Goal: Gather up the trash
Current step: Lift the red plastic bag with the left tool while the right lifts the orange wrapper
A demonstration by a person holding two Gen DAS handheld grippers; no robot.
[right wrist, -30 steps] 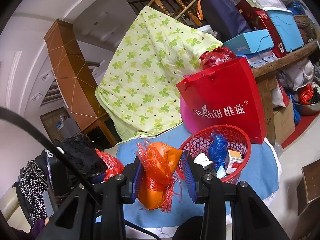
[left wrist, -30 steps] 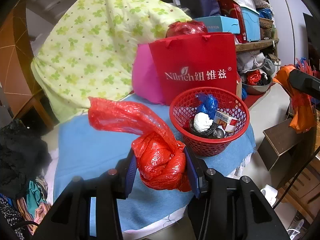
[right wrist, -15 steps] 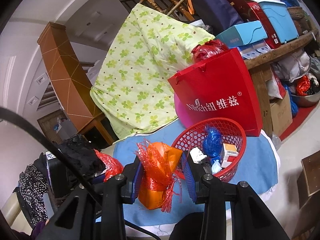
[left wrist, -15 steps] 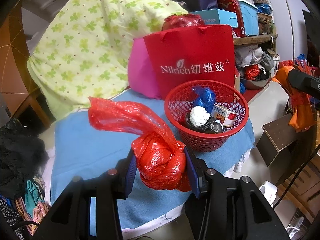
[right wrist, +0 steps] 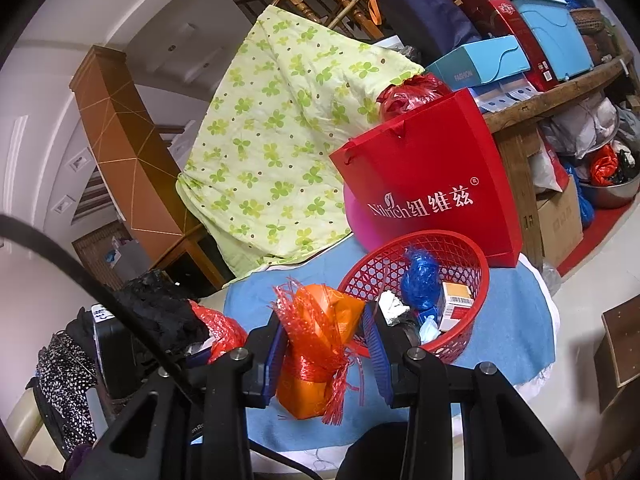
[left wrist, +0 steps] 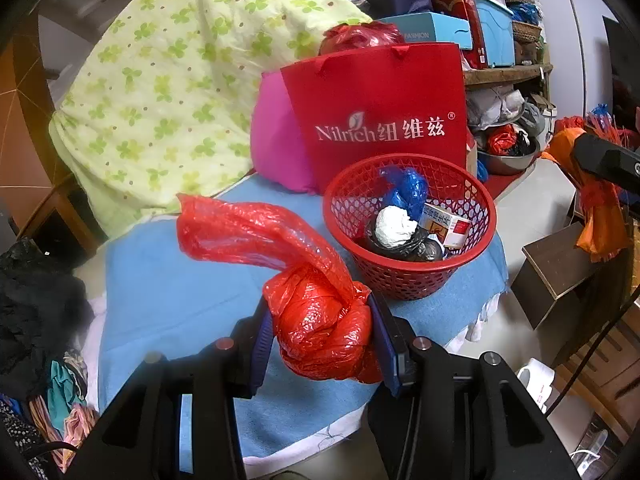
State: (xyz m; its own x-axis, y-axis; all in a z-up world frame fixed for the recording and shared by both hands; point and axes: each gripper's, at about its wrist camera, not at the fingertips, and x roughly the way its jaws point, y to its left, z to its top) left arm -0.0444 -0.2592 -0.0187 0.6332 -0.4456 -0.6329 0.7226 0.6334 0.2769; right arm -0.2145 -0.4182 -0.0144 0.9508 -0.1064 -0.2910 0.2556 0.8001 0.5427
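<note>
On desk, red basket (left wrist: 408, 276) w/ blue bag (left wrist: 406, 190), white wad (left wrist: 394, 230), small box (left wrist: 446, 224); left gripper (left wrist: 322, 340) holds red bag (left wrist: 320, 328), right gripper (right wrist: 326, 350) holds orange bag (right wrist: 320, 344)

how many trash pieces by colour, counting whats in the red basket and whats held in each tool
red: 1, knotted bag in left tool
orange: 1, wrapper in right tool
blue: 1, bag in basket
white: 1, wad
black: 1, bag
printed box: 1
total: 6 visible
</note>
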